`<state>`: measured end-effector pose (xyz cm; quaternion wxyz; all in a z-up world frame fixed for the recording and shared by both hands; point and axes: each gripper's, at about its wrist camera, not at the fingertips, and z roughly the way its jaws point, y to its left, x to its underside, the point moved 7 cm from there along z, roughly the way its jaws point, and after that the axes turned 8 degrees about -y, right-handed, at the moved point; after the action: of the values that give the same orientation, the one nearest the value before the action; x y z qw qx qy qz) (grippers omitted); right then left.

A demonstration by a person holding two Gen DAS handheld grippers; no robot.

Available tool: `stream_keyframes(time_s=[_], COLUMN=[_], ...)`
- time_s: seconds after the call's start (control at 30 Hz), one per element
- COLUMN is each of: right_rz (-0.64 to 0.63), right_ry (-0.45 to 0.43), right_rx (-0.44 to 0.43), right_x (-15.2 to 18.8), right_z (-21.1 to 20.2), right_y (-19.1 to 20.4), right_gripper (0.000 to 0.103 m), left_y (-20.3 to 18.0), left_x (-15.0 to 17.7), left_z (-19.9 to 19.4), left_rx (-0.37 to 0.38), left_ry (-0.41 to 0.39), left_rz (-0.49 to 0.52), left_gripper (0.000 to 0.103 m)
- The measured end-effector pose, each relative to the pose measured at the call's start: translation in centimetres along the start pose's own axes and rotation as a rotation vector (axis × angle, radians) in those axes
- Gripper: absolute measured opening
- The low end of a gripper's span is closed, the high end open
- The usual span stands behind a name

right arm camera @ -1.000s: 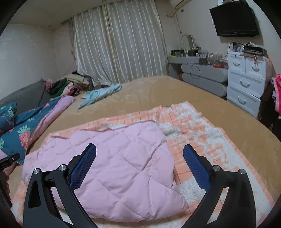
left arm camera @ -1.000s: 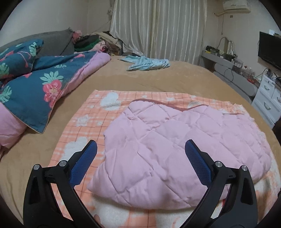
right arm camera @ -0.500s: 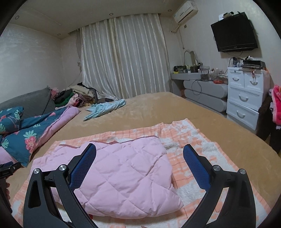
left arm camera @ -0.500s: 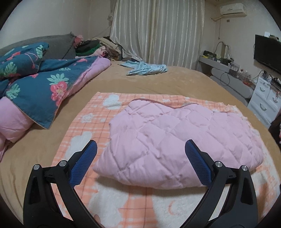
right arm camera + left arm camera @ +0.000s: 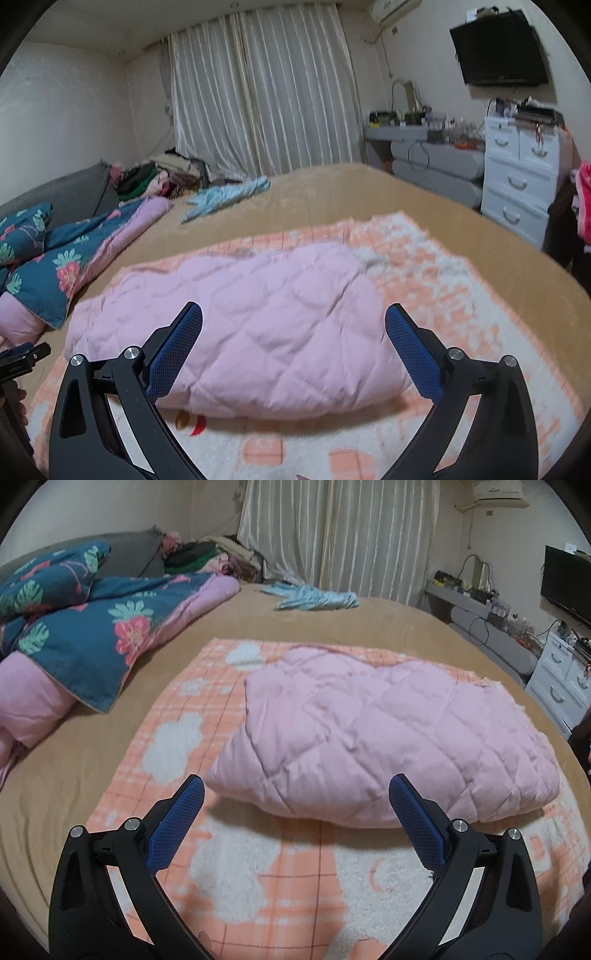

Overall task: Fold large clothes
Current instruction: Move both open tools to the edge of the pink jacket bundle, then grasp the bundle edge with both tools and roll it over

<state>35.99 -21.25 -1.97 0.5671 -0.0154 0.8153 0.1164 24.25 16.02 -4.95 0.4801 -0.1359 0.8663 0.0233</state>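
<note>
Nearest in the left wrist view, the left gripper (image 5: 295,797) is held level just short of the near edge of the pink quilted garment (image 5: 384,738), its blue-padded fingers (image 5: 177,827) spread wide with nothing between them. The right gripper (image 5: 293,321) hangs the same way in its own view, its fingers (image 5: 413,354) parted and empty, framing the near edge of the pink quilted garment (image 5: 258,332) without touching it. At the left rim of the right wrist view a dark tool part and what may be fingertips show, too cut off to be sure. Against the frames a second and half a second ago, both grippers have drawn back and tilted up: more of the orange checked blanket (image 5: 280,878) now lies bare between the fingers and the garment, and more of the room's far wall is seen, while both jaws are as wide as before. The garment lies folded into a thick pad on the blanket, in the middle of the tan bed (image 5: 369,624), its long axis running left to right across the view, the folded bulge toward the near side and a flatter edge toward the far side. Left of it and apart lies a floral duvet (image 5: 96,638), teal over pink. Farther back, a pale blue garment (image 5: 314,598) lies on the bed, and beyond it a heap of clothes (image 5: 207,554) sits before the curtains (image 5: 340,535). At the far right stand white drawers (image 5: 517,177).
</note>
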Motion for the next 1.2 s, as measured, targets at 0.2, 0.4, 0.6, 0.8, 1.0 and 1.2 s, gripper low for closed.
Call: stream_keyframes(time_s=[0.2, 0.4, 0.6, 0.8, 1.0, 1.2], right_rz=[0.058, 0.172, 0.302, 0.339, 0.575, 0.577], right_ry=[0.107, 0.245, 0.329, 0.348, 0.428, 0.441], right_rx=[-0.019, 0.004, 0.035, 0.034, 0.036, -0.031], right_x=[3.0, 6.7, 9.4, 10.0, 12.7, 12.7], right_z=[2.5, 5.2, 6.9, 7.1, 6.9, 9.1], right_y=[0.4, -1.3, -3.7, -3.9, -5.1, -4.7], right_gripper=[0.099, 0.099, 0.099, 0.099, 0.099, 0.099], left_y=[0.6, 1.2, 1.6, 1.9, 2.3, 2.4], left_x=[1.5, 2.8, 3.3, 3.8, 4.1, 4.5], left_z=[2.1, 3.7, 5.5, 7.1, 8.4, 9.4], left_rx=[-0.025, -0.012, -0.017, 0.03, 0.084, 0.14], left_ry=[0.046, 0.093, 0.116, 0.147, 0.171, 0.194], left_rz=[-0.005, -0.056, -0.083, -0.193, -0.317, -0.419], left_gripper=[0.094, 0.094, 0.094, 0.094, 0.094, 0.094])
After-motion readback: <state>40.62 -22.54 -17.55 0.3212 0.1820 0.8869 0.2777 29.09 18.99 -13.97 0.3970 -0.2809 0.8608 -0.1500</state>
